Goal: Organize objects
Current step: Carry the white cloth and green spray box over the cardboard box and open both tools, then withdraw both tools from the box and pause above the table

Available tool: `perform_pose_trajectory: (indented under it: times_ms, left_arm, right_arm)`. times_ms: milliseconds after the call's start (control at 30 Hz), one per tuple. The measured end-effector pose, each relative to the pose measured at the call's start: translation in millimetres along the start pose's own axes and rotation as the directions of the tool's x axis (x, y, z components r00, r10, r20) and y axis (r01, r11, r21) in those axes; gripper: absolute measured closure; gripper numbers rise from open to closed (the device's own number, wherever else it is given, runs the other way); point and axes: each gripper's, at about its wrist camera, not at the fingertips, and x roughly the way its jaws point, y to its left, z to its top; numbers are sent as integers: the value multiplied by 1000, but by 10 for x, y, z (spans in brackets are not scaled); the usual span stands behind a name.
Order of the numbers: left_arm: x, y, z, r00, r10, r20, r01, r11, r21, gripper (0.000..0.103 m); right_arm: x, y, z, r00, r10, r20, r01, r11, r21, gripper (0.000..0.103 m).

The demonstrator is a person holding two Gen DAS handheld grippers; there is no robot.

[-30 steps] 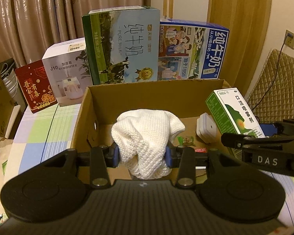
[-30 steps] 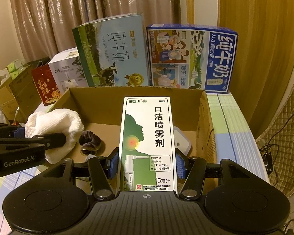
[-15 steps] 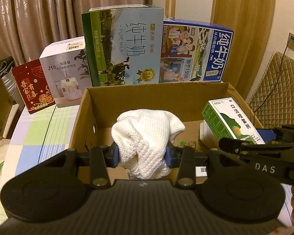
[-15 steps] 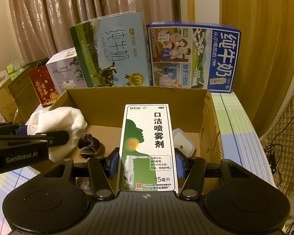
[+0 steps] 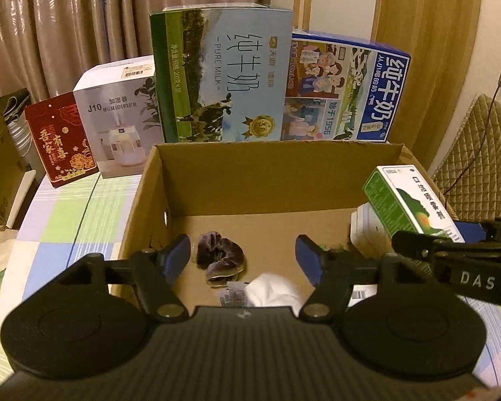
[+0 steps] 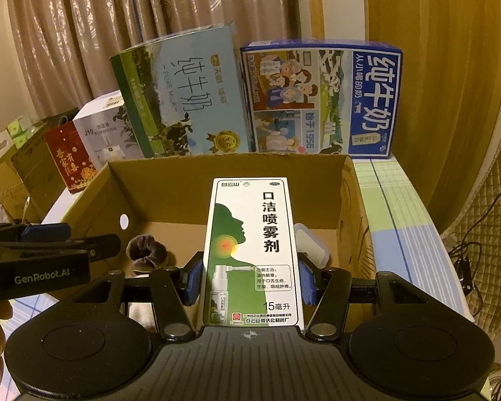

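Left wrist view: my left claw (image 5: 243,256) is spreading, nothing between its pads; white cloth (image 5: 273,291) lies below it near the cardboard box's (image 5: 277,180) front edge. Risk: a pad snags it on withdrawal.

Right wrist view: my right claw (image 6: 248,282) pinches the spray carton (image 6: 252,250) upright over the box. Risk: it topples onto the scrunchie (image 6: 148,254).

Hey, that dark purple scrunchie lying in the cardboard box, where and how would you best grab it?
Probably from straight above, pinching across the puffy middle of the scrunchie. It lies flat and crumpled on the floor of the cardboard box, with the box wall close on its left, so a sideways approach looks cramped. The soft fabric should bunch between the pads.
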Motion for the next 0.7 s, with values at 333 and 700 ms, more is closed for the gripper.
perform_pose_trajectory:
  times_ms: [333,700]
  left_arm:
    - [-17,8,4,1000,-1,1,1,1000,2,37]
    - [-22,76,-12,1000,6,-1,-6,1000,-6,35]
  right_arm:
    - [-1,-25,24,1000,12,22,-13,999,30,50]
    - [-53,-163,51,995,24,98,-33,995,94,35]
